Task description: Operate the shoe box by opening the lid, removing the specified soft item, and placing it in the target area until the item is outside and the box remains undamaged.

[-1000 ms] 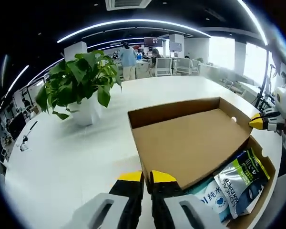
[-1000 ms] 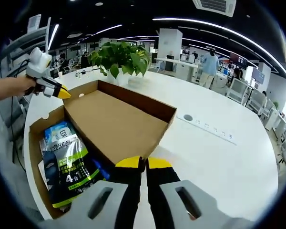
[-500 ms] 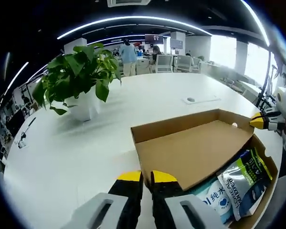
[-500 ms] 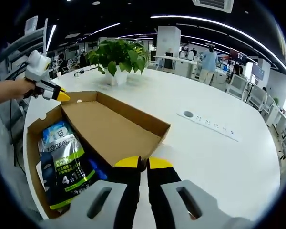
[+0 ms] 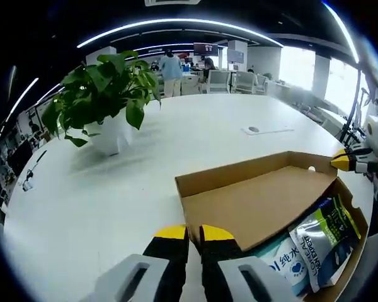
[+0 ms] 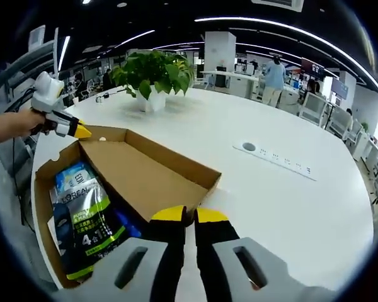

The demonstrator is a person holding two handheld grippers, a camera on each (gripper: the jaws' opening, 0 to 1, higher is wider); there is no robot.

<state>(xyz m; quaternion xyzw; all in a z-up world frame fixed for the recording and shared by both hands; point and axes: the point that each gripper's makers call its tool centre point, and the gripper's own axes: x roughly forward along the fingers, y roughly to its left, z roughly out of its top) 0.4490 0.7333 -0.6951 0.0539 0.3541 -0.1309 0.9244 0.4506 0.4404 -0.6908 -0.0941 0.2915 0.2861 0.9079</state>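
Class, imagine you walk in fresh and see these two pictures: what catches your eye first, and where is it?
First, the open cardboard shoe box near the white table's edge, its lid swung back, with glossy green-and-blue packets lying inside. Next, the yellow-tipped left gripper and right gripper, each at the lid's edge, jaws together. Behind stands a leafy potted plant.
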